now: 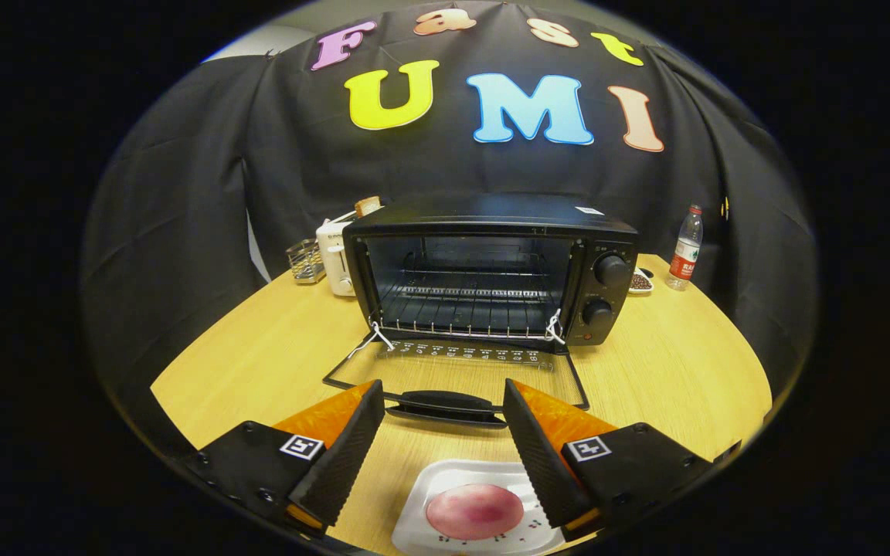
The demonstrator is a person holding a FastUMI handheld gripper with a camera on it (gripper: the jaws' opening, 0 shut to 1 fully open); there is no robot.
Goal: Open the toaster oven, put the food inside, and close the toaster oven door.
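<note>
Oven door point(456, 371) lies open ahead; gripper point(443, 401) fingers spread, empty; food point(474, 511) waits below between them, loading and closing remain.

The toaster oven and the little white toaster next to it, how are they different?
The toaster oven is black and much bigger; the white toaster beside it is small. The toaster oven's glass door lies open, showing a bare rack, while the white toaster has bread poking from its top. Both stand on the wooden table. The gripper hangs open above the plated food.
</note>
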